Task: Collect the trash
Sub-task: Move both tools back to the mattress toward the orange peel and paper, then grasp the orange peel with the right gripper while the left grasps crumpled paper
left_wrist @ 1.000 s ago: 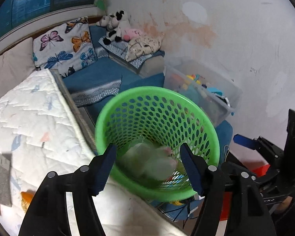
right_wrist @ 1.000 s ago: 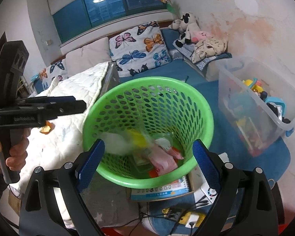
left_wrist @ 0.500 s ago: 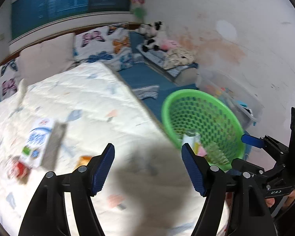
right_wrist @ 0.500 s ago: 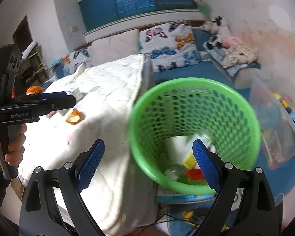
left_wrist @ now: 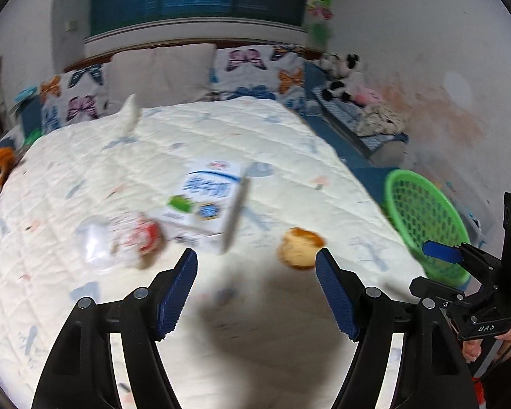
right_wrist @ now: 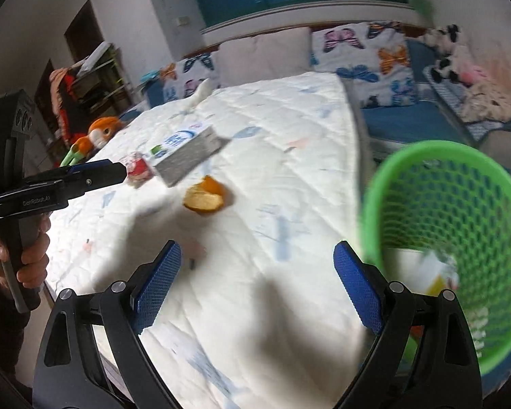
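A white and blue carton (left_wrist: 209,209) lies on the white quilted bed (left_wrist: 221,143), with a clear and red wrapper (left_wrist: 119,240) to its left and an orange peel (left_wrist: 299,247) to its right. My left gripper (left_wrist: 256,293) is open and empty, just short of them. My right gripper (right_wrist: 257,288) is open and empty over the bed; the peel (right_wrist: 204,197), carton (right_wrist: 190,151) and wrapper (right_wrist: 138,167) lie ahead of it. The green mesh basket (right_wrist: 460,238) holds trash at its right, and also shows in the left wrist view (left_wrist: 426,225).
Butterfly pillows (left_wrist: 252,71) line the head of the bed. Plush toys (left_wrist: 339,75) sit on a blue bench (left_wrist: 364,129) by the wall. An orange plush toy (right_wrist: 97,136) lies at the bed's left edge. The left gripper (right_wrist: 71,182) shows in the right wrist view.
Both grippers have swung left, away from the basket and over the bed. The carton, wrapper and peel have come into view. Both stayed open and empty.
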The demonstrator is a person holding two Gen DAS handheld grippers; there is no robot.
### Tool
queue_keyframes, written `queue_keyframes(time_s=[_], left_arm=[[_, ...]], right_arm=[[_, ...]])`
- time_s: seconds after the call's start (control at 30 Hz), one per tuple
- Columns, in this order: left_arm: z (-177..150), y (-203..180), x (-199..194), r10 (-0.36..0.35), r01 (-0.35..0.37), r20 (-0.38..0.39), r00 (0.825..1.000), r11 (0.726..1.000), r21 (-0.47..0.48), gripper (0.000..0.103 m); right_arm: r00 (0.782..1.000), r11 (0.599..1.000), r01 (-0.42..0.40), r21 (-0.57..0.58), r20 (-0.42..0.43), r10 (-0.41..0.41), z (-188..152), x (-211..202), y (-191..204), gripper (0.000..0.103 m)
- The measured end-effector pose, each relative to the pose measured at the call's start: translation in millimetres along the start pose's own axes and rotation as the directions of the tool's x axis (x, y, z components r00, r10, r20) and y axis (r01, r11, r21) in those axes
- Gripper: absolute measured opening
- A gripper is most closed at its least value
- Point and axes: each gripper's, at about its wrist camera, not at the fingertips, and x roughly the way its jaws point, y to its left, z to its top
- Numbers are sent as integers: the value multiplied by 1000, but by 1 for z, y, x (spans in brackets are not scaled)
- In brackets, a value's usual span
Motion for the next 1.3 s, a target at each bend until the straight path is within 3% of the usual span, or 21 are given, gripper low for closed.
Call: queue_keyframes(time_s=[0.2, 0.73, 0.83, 1.0, 1.3], left_arm=[[-8, 33, -3, 41, -42, -9, 999, 998, -56, 69], [-21, 72, -2, 86, -89, -26, 996, 991, -105, 69], [-20, 80, 0, 101, -104, -29, 994, 988, -116, 69], [-14, 91, 12, 133, -136, -38, 990, 984, -118, 69], [4, 99, 47, 191, -196, -63, 979, 977, -79, 69]], right_arm=[[999, 997, -40, -59, -29, 39, 15, 28, 26, 90], [991, 989, -27, -142, -130, 8, 37, 107, 52, 68], [991, 985, -18, -170, -133, -5, 37, 113, 57, 65], [990, 979, 21, -202, -130, -48, 37, 117, 59, 50], [993, 985, 6, -172, -115, -26, 38, 104, 52, 44]])
